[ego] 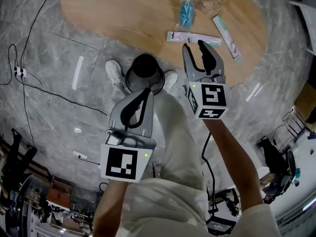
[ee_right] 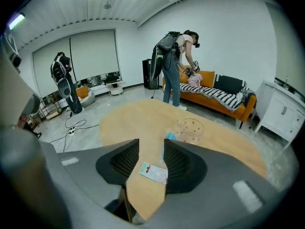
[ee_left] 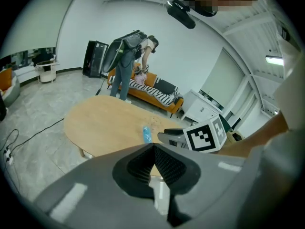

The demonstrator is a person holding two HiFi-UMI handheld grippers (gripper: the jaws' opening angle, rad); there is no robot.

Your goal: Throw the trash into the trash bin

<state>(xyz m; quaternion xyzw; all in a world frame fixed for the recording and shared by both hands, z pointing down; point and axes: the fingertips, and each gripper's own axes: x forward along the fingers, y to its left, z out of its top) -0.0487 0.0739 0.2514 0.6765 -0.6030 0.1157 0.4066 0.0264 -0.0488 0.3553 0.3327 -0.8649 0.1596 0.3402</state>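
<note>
Long flat packet crosswise before right tool, jaws apart.

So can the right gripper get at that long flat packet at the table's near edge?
Probably yes: the right gripper is open, right by the flat packet, and nothing lies between them on the table.

L tongs closed, R tongs apart, both empty
</note>
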